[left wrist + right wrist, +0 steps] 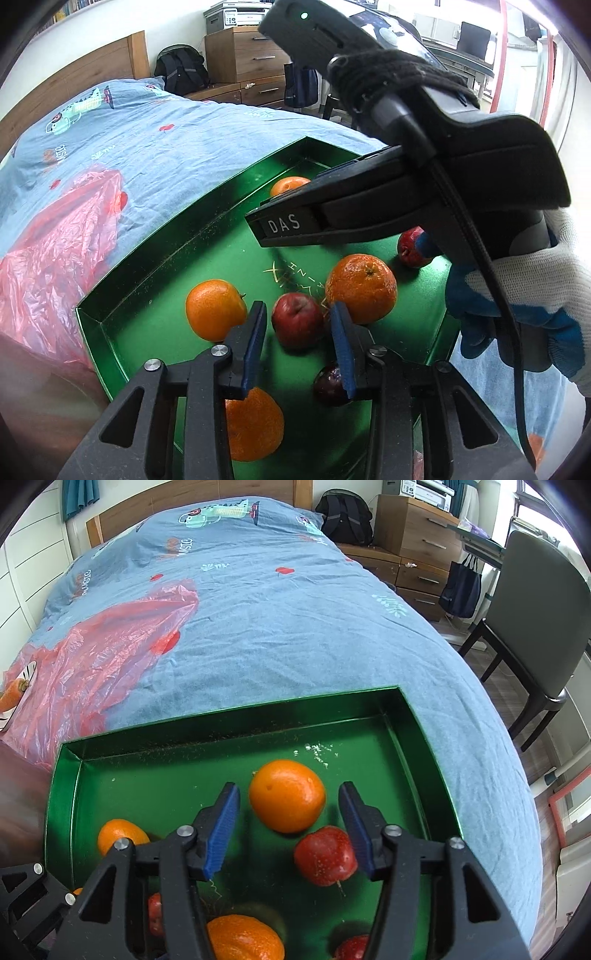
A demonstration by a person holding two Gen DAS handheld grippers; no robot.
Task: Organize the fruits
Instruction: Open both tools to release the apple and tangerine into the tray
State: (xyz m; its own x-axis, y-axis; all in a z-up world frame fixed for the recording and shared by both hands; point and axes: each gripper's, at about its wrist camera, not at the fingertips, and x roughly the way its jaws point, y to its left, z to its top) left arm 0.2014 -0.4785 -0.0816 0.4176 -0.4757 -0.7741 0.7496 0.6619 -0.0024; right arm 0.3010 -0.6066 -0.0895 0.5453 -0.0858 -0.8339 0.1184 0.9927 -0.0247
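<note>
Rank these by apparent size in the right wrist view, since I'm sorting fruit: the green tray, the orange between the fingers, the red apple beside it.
1. Green tray
2. Orange
3. Red apple, clearly smaller although it lies slightly nearer the camera.

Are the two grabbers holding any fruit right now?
No. The left gripper and right gripper are both open over the green tray, gripping nothing.

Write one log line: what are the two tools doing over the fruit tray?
left tool: open, over apple | right tool: open, over orange | green tray: on bed
</note>
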